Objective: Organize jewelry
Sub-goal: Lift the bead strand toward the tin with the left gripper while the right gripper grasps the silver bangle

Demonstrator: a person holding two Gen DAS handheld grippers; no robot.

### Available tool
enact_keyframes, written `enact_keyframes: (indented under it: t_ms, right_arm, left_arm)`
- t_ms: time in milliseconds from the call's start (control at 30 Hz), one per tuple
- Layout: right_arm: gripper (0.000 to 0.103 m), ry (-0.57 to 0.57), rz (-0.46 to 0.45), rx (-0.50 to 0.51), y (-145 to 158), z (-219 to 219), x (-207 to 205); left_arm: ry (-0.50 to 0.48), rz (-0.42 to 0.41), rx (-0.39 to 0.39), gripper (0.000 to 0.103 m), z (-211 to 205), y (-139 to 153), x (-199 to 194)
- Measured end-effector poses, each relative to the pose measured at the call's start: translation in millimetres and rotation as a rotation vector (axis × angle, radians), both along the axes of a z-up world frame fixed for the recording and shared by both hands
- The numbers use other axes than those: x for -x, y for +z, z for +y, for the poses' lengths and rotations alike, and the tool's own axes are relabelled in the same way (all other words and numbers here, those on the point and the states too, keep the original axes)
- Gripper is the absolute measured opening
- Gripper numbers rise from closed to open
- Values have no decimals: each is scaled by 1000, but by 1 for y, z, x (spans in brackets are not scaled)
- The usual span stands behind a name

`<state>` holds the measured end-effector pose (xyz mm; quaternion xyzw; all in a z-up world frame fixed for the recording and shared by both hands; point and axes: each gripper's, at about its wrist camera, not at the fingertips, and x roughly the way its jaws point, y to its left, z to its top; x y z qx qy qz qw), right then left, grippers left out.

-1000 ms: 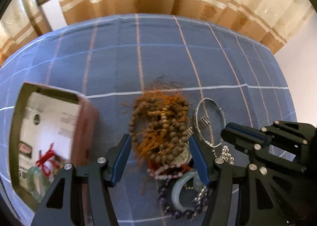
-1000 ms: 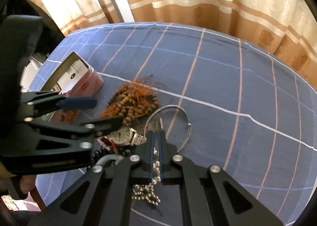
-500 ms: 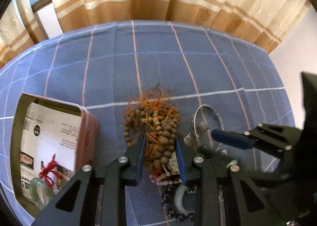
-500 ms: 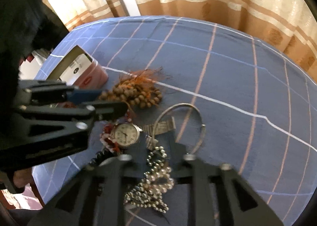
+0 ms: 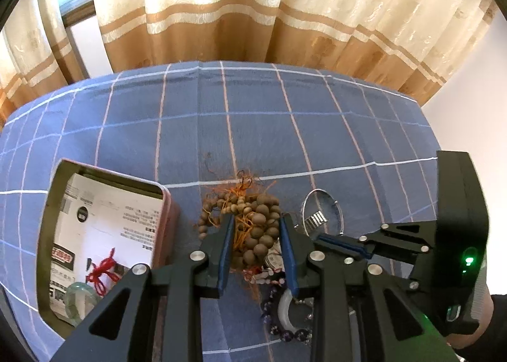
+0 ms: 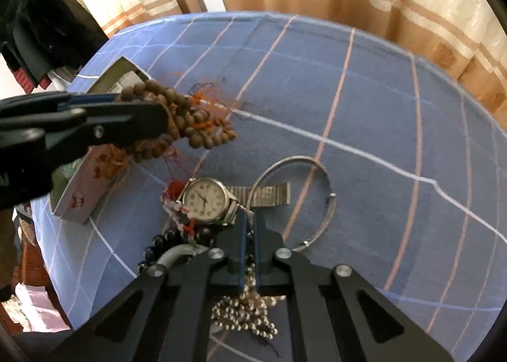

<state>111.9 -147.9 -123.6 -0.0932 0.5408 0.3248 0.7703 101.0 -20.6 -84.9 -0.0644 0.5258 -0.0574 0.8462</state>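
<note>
Jewelry: a small heap lies on the blue checked tablecloth [image 5: 253, 127], near the front edge.
Wooden beads: the brown bead string [image 5: 256, 232] with orange threads is clamped between the two blue pads of the left tongs [image 5: 256, 244]; in the right view it hangs above the cloth, lifted from the heap.
Left tongs: the jaws have just been closing and now grip the bead string at a middle width.
Right tongs: the right tongs [image 6: 248, 235] are closed narrow, pads almost touching; a silver ball chain [image 6: 244, 311] runs under and between them, but I cannot tell if it is really pinched.
Watch: the wristwatch [image 6: 206, 200] with a white face and metal strap lies flat just in front of the right tongs.
Bangle: a thin silver bangle [image 6: 329, 190] lies over the watch strap.
Other pieces: dark purple beads [image 6: 158, 244] and a pale jade ring [image 5: 285, 311] sit beside the watch.
Box: a pink open box [image 5: 164, 219] stands left of the heap; a green ring [image 5: 77, 300] and a red cord [image 5: 101, 270] are inside.
</note>
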Motion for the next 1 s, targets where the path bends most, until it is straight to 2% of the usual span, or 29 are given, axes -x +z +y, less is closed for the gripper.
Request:
enact_keyframes:
  t_ms: [100, 233, 300, 367, 567, 633, 733, 867, 1000]
  right_arm:
    - [4, -11, -21, -23, 16, -6, 5]
    - [6, 10, -29, -45, 21, -10, 7]
    - [17, 15, -32, -14, 14, -4, 5]
    - [23, 9, -40, 1, 10, 4, 1]
    - [21, -38, 31, 45, -12, 24, -17]
    - [20, -30, -4, 76, -14, 31, -18]
    - [10, -26, -12, 116, -14, 36, -22]
    - [7, -10, -69, 108, 3, 32, -12]
    - [7, -7, -126, 38, 42, 21, -1]
  left_arm:
    - [-3, -22, -1, 28, 2, 13, 4]
    - [6, -41, 3, 28, 6, 24, 6]
    - [8, -45, 0, 28, 8, 27, 6]
    - [13, -48, -4, 28, 10, 29, 7]
    - [31, -51, -9, 28, 19, 31, 6]
    - [36, -56, -9, 28, 22, 32, 6]
    - [42, -67, -4, 28, 26, 36, 8]
    - [49, -86, -2, 28, 32, 45, 12]
    - [60, -113, -14, 28, 45, 56, 16]
